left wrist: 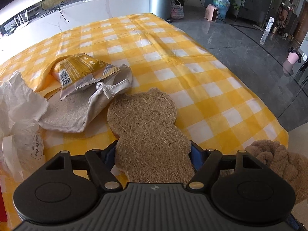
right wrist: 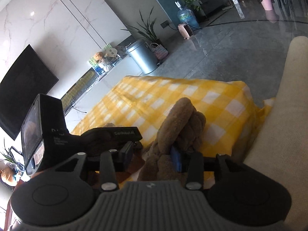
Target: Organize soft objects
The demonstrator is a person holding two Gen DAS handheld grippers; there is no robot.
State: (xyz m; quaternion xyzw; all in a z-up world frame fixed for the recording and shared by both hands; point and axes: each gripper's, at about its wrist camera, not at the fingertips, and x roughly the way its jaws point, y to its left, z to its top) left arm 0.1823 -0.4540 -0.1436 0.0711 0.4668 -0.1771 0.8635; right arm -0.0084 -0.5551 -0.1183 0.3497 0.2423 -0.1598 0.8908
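Observation:
A flat, bear-shaped coir fibre pad [left wrist: 148, 127] lies lengthwise between the blue fingers of my left gripper [left wrist: 154, 154]. Its edges meet both fingers at a wide spread, and its far end rests low over the yellow checked tablecloth [left wrist: 202, 80]. A brown knotted plush [right wrist: 179, 127] sits at the table's near right corner, also seen in the left wrist view as the plush [left wrist: 273, 154]. My right gripper [right wrist: 152, 156] stands around it, partly open. The plush leans on the blue right finger [right wrist: 177, 160], with a gap to the left one. The left gripper's black body [right wrist: 48, 134] is close on the left.
Left of the pad is a pile: a yellow snack packet [left wrist: 80, 71], a white drawstring pouch [left wrist: 77, 113] and crumpled white plastic [left wrist: 17, 100]. The table's right edge drops to grey floor [left wrist: 250, 38]. A cream cushion [right wrist: 279, 115] rises at the right.

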